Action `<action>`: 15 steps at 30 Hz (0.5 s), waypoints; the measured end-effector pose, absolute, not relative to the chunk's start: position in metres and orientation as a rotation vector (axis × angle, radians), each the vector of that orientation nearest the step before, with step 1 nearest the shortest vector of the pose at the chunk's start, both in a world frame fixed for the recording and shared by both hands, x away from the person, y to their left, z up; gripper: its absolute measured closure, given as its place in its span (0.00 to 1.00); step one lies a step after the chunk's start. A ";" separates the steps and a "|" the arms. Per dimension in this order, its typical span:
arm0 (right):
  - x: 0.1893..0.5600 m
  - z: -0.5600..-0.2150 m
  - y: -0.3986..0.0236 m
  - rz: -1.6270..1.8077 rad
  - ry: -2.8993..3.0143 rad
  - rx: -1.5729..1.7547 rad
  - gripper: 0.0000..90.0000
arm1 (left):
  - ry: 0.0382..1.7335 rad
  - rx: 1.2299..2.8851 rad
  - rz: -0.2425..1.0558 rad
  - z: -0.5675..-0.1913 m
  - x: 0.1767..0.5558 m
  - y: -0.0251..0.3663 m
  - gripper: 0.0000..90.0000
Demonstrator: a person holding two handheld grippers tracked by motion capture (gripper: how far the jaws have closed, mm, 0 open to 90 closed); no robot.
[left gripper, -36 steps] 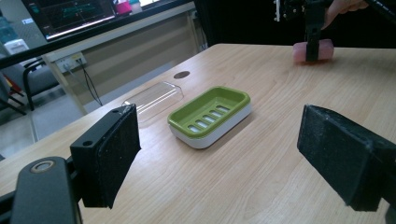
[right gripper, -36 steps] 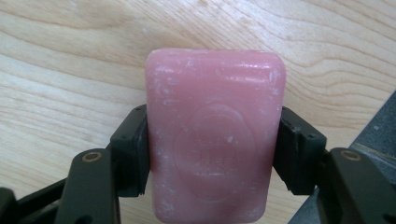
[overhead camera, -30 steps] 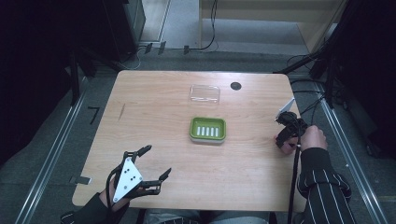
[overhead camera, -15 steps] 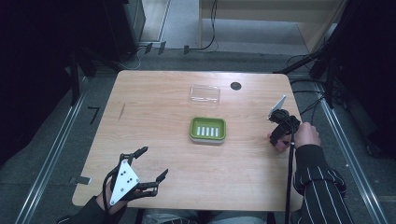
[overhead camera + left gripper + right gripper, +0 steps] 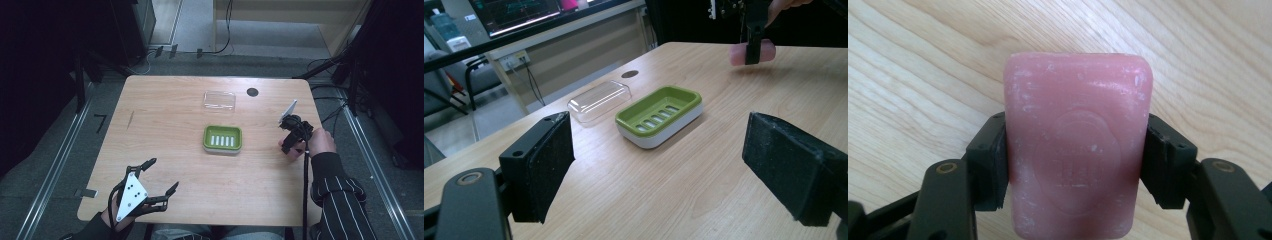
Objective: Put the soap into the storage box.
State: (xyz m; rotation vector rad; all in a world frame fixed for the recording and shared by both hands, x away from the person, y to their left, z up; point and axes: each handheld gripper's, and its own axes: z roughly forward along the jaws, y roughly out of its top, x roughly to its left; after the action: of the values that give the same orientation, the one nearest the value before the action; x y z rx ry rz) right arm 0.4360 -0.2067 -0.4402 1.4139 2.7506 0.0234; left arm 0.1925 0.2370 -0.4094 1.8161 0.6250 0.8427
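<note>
The left gripper (image 5: 150, 192) had drawn back a little to the table's near edge, jaws spread and empty. The right gripper (image 5: 291, 135), pinching the pink soap (image 5: 1077, 145) by its sides, had moved inward toward the green soap dish (image 5: 223, 138), lifted just off the table (image 5: 165, 105). Judged from this, placing the soap in the dish was next; the clear lid (image 5: 219, 100) lay beyond it.

Table (image 5: 165, 125) pale matt wood; soap (image 5: 1077, 145) pink, waxy; dish (image 5: 659, 112) glossy green plastic; lid (image 5: 599, 100) clear plastic
</note>
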 end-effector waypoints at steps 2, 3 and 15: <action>0.436 -0.438 -0.199 0.027 2.760 1.380 0.43 | 0.625 1.816 0.842 -0.409 0.193 0.237 0.15; 0.436 -0.438 -0.199 0.027 2.760 1.380 0.43 | 0.624 1.817 0.843 -0.409 0.193 0.237 0.15; 0.436 -0.429 -0.173 0.038 2.805 1.231 0.43 | 0.624 1.820 0.842 -0.409 0.193 0.237 0.15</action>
State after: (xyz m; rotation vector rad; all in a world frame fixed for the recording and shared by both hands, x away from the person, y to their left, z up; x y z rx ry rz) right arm 0.4358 -0.1729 -0.4290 1.2305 2.8054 0.0380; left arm 0.1929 0.2369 -0.4094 1.8201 0.6241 0.8421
